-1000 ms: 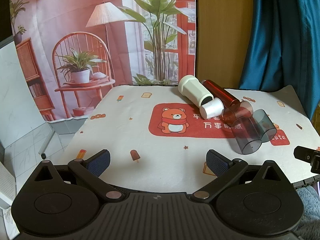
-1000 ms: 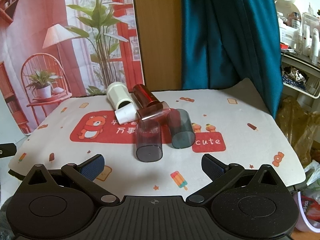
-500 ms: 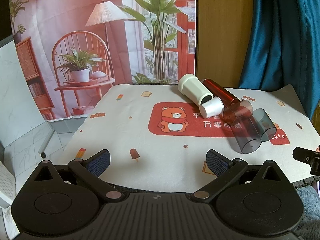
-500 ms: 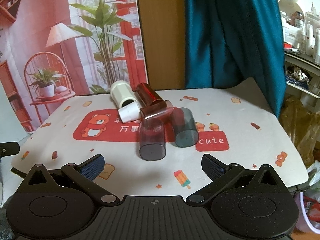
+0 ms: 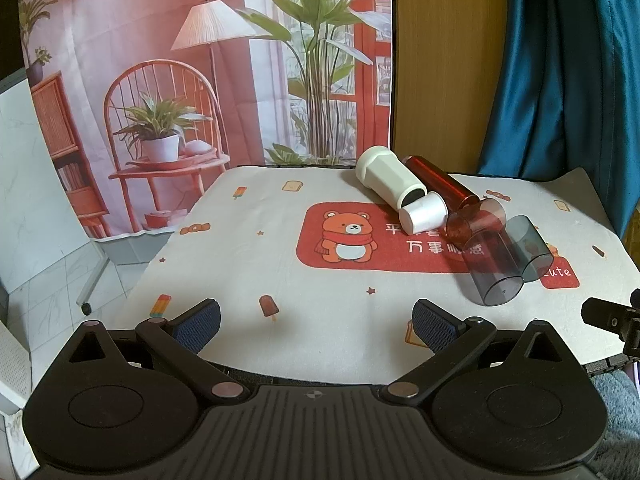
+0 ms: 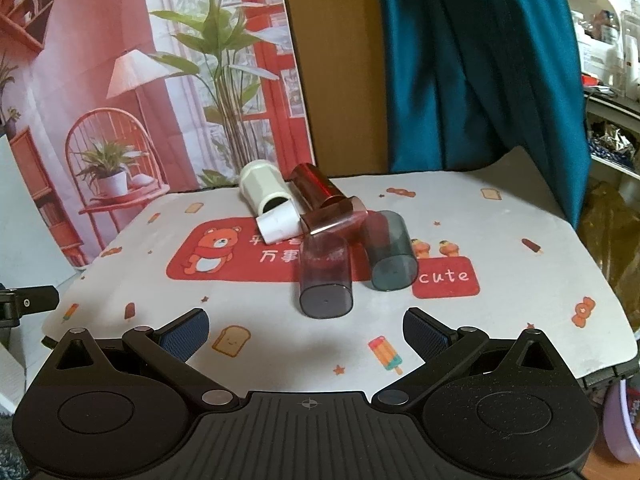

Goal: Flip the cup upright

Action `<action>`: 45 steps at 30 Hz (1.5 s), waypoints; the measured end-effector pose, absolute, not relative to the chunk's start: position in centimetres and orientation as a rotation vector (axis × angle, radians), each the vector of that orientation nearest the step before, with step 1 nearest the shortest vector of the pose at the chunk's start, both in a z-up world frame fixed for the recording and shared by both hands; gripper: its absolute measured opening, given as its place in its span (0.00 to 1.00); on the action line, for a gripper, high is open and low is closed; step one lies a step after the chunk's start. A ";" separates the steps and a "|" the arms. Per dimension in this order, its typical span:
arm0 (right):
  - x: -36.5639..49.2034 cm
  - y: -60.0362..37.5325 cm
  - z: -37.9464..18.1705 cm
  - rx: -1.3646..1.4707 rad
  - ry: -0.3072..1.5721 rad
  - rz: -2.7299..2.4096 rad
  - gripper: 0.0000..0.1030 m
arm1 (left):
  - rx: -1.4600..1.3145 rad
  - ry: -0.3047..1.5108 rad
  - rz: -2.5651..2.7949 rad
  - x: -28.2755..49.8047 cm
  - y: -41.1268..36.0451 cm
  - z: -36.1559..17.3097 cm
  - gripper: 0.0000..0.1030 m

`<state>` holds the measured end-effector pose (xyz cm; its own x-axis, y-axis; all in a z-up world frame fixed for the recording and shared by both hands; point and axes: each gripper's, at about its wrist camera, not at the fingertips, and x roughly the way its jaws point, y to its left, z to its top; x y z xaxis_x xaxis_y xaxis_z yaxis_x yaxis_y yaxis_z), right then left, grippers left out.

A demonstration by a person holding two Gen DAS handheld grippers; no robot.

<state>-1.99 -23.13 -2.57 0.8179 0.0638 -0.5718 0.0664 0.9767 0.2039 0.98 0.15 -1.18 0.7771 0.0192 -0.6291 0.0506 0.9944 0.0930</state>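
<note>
Several cups lie on their sides in a heap on the printed mat (image 6: 280, 344). A smoky grey cup (image 6: 326, 280) lies nearest, base toward me, with a second grey cup (image 6: 390, 254) to its right. Behind them lie a short red cup (image 6: 334, 216), a small white cup (image 6: 280, 224), a tall white cup (image 6: 262, 188) and a dark red cup (image 6: 314, 186). My right gripper (image 6: 306, 330) is open and empty, just short of the nearest grey cup. My left gripper (image 5: 316, 318) is open and empty, with the heap (image 5: 496, 268) ahead to its right.
The mat (image 5: 280, 280) covers a small table with its front edge just under both grippers. A printed backdrop (image 5: 200, 60) and a teal curtain (image 6: 460, 60) hang behind. Cluttered shelves (image 6: 608, 48) stand to the right. The right gripper's tip (image 5: 608, 320) shows at the left view's right edge.
The right gripper has moved closer to the heap and shifted slightly, so the cups look larger. The left gripper has barely moved. The cups have not moved.
</note>
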 end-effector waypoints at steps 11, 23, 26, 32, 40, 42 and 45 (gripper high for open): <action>-2.0 -23.4 -2.8 0.229 0.617 -0.009 1.00 | 0.107 0.682 -0.017 1.0 0.2 -1.2 1.00; -2.1 -23.6 -2.7 0.237 0.597 -0.027 1.00 | 0.100 0.681 -0.017 0.6 0.4 -1.5 1.00; -2.0 -23.9 -2.7 0.241 0.590 -0.027 1.00 | 0.097 0.682 -0.028 0.7 0.4 -1.5 1.00; -0.7 -24.9 -3.0 0.264 0.602 -0.020 1.00 | 0.094 0.709 -0.057 1.4 0.2 -2.0 1.00; 2.9 -25.8 -4.4 0.282 0.629 -0.019 1.00 | 0.053 0.650 -0.040 3.3 1.3 -2.2 1.00; 4.0 -25.7 -4.6 0.298 0.636 0.015 1.00 | 0.038 0.633 -0.016 4.3 1.7 -2.0 1.00; 5.5 -25.2 -4.4 0.291 0.614 0.051 1.00 | 0.043 0.634 0.004 6.4 1.6 -1.5 1.00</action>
<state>5.49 -25.21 -4.44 0.8174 0.1333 -0.5605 0.0388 0.9579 0.2844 6.40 1.58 -1.49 0.8056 0.0167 -0.5923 0.0094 0.9991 0.0410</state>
